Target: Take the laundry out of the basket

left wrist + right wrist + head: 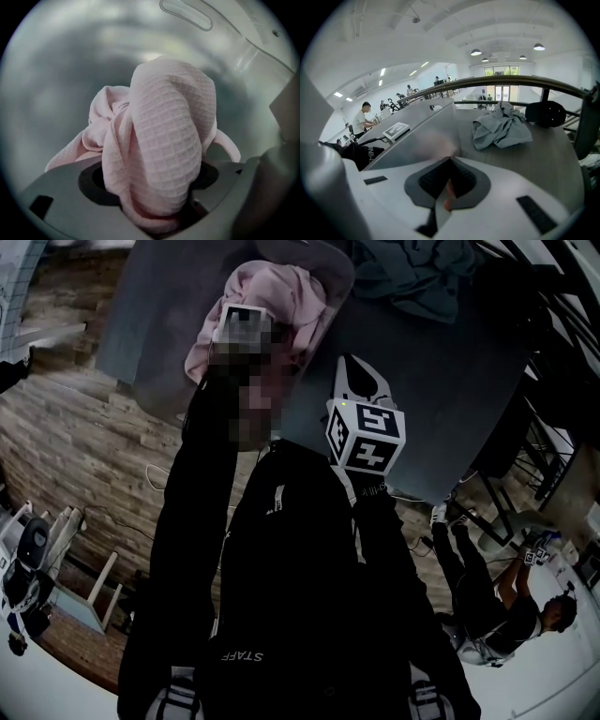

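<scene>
A pink waffle-weave cloth (164,136) is bunched up inside the grey laundry basket (56,70). My left gripper (154,187) reaches down into the basket, its jaws shut on a thick fold of this cloth. In the head view the pink cloth (281,292) spills over the basket (150,381) on the table, with the left gripper (248,310) sunk in it. The right gripper (359,371) hovers just right of the basket, shut and holding nothing. In the right gripper view the right gripper (449,161) points along the basket (417,126) wall.
A grey-blue garment (501,126) lies crumpled on the grey table (525,164), beyond the basket, and shows as the garment (412,277) at the top of the head view. A black chair back (546,112) stands behind it. A person (497,606) crouches on the floor at right.
</scene>
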### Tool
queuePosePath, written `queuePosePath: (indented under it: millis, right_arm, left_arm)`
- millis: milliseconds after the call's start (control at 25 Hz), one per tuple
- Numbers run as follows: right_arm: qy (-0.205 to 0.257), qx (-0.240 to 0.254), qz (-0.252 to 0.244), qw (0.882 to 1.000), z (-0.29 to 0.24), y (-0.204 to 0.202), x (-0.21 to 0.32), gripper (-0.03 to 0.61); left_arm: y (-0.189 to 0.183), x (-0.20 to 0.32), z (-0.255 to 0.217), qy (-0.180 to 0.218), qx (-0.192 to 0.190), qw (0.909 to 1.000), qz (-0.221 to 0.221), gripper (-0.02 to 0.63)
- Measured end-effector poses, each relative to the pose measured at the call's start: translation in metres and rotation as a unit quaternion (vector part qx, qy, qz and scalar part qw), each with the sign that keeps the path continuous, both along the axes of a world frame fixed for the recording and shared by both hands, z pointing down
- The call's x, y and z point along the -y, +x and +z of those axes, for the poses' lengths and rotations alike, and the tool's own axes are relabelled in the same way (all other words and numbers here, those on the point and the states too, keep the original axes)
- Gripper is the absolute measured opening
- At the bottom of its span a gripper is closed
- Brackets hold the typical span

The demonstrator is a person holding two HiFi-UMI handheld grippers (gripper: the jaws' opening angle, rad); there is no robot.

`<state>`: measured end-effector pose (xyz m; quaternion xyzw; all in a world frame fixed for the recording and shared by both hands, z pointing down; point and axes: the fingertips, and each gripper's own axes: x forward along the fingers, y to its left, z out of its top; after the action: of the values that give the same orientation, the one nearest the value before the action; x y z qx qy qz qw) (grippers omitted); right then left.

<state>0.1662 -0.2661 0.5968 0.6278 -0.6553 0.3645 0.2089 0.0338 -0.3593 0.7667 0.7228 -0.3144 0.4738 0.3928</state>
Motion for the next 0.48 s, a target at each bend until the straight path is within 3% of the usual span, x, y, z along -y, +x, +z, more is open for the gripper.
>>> queuePosePath:
  millis: [200,360,480]
  right_arm:
    - [0.005,-0.006,-0.002,1.000,-0.006,-0.001,-0.001,0.014]
    - [0.019,-0.010,-0.004,1.000,-0.021,-0.002,-0.001,0.014]
    - [0.031,-0.010,-0.001,0.999,-0.033,0.000,-0.002,0.014]
  left_arm:
    - [-0.004,0.000,-0.012,-0.008,-0.012,0.9997,-0.019,0.253]
    - [-0.009,-0.002,-0.028,-0.007,-0.007,0.9995,-0.030,0.219]
    - [-0.012,-0.001,-0.054,0.019,-0.011,0.9989,-0.042,0.216]
